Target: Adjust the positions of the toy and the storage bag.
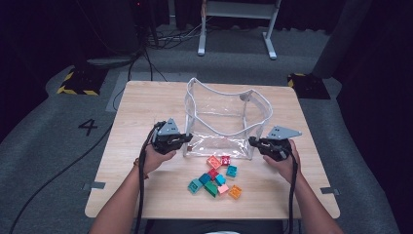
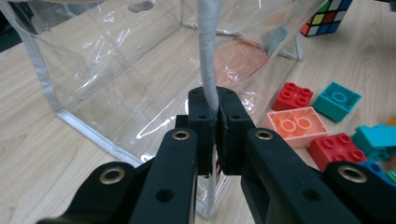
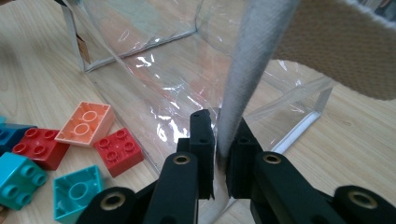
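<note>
The wooden counter [image 1: 146, 112] is carrying everything here, and the biggest thing on it is the clear plastic bag [image 1: 221, 122], which is standing upright and open at the middle of the counter, its grey fabric trim [image 1: 214, 92] looping around the mouth.

The left gripper [image 1: 187, 139] is gripping the bag's near left corner; in the left gripper view its jaws are pressing together on the grey trim [image 2: 208, 70] that runs up from between them. The right gripper [image 1: 254, 142] is doing the same at the near right corner, its jaws clamping the trim [image 3: 247, 70] where it meets the clear wall.

Just in front of the bag, a loose cluster of toy bricks [image 1: 216, 178] is lying on the counter, red, salmon, teal, green and orange, none of them inside the bag. A colourful puzzle cube [image 2: 327, 14] is sitting beyond the bag in the left gripper view.

By my reading, the person is steadying or spreading the bag's mouth with both grippers, preparing it for loading. The next move is probably calling for one gripper to let go and reach for a brick while the other keeps the bag open; the soft walls could sag once one corner is freed.
</note>
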